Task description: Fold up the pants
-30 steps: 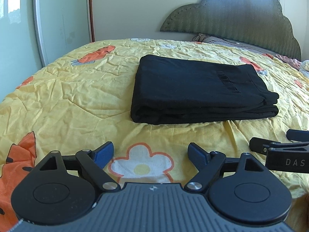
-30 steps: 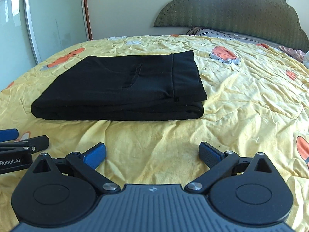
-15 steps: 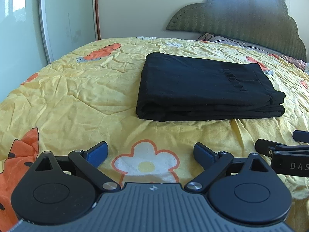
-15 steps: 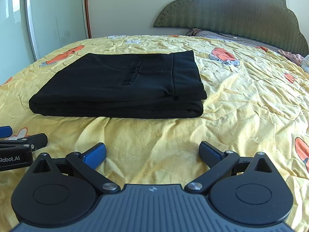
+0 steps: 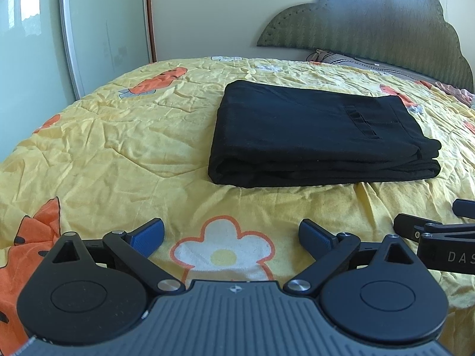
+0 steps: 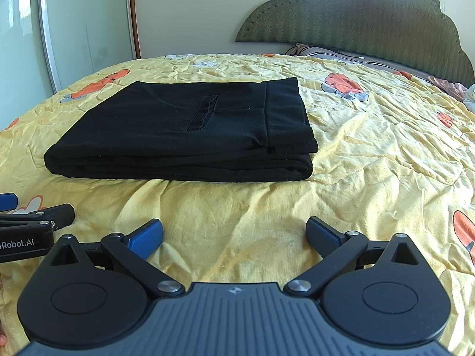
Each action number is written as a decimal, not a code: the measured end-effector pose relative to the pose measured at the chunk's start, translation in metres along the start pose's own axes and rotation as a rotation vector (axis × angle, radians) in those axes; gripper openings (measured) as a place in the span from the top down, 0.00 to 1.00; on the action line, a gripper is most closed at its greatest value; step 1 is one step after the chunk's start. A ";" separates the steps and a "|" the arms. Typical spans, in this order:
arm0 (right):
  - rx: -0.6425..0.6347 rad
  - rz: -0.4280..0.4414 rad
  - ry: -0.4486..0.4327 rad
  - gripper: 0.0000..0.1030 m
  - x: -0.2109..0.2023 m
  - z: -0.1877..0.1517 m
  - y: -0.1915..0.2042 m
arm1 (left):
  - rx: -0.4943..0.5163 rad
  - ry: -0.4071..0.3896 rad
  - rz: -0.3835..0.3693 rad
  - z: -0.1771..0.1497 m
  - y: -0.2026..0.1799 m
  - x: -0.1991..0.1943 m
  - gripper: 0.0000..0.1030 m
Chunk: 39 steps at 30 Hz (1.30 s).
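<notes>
Black pants (image 5: 317, 136) lie folded in a flat rectangular stack on the yellow flowered bedspread (image 5: 118, 154); they also show in the right wrist view (image 6: 190, 133), with a pocket slit and waistband on top. My left gripper (image 5: 231, 235) is open and empty, low over the bedspread, well short of the pants' near edge. My right gripper (image 6: 234, 235) is open and empty, also short of the stack. Each gripper shows at the edge of the other's view, the right gripper (image 5: 433, 231) and the left gripper (image 6: 32, 216).
A green padded headboard (image 5: 371, 20) stands at the far end with pillows (image 6: 341, 55) below it. A mirrored wardrobe door (image 5: 104, 29) stands at the left beside the bed. Crumpled cloth (image 6: 451, 86) lies at the far right.
Both grippers have drawn back and tilted slightly, so the pants sit a little farther off and lower in view. The pants have not moved. Both jaws stay open.
</notes>
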State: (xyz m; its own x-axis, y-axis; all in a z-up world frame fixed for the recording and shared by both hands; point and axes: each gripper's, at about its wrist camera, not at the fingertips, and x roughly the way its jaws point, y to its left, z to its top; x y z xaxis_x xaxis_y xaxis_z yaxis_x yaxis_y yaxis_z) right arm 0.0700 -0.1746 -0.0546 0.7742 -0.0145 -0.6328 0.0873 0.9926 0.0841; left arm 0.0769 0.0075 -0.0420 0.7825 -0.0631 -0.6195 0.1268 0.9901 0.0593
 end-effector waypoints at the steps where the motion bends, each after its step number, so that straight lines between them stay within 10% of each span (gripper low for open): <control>1: 0.000 0.000 0.000 0.00 0.000 0.000 0.000 | 0.005 -0.001 0.003 0.000 -0.001 0.000 0.03; 39: 0.000 0.000 0.000 0.00 0.000 0.000 0.000 | -0.032 0.016 -0.013 0.000 0.005 0.006 0.00</control>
State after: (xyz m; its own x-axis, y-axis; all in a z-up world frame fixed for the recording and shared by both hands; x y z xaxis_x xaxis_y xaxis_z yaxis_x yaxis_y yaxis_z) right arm 0.0699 -0.1744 -0.0546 0.7744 -0.0145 -0.6326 0.0874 0.9926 0.0842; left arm 0.0819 0.0118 -0.0452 0.7709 -0.0739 -0.6327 0.1171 0.9928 0.0268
